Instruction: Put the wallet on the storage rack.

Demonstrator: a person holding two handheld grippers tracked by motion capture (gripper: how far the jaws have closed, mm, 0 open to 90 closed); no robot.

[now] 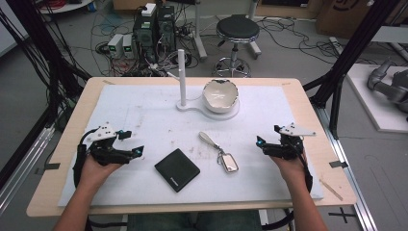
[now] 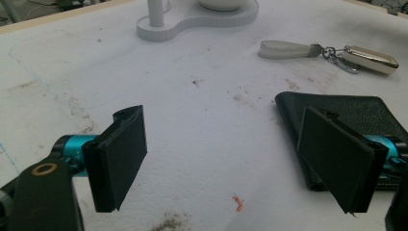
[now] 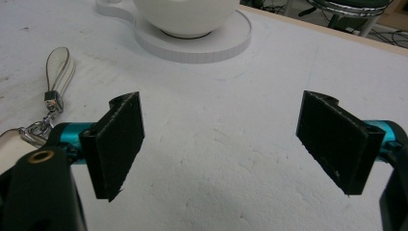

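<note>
The black wallet (image 1: 177, 169) lay just right of the left gripper (image 1: 131, 143), nearer than to the right gripper (image 1: 260, 143); both grippers' jaws were spread, holding nothing.

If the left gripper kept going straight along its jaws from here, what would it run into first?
Probably the black wallet: the left gripper is open with its right-hand jaw already over the wallet's near corner. Between the jaws lies bare white mat; depth is uncertain.
</note>
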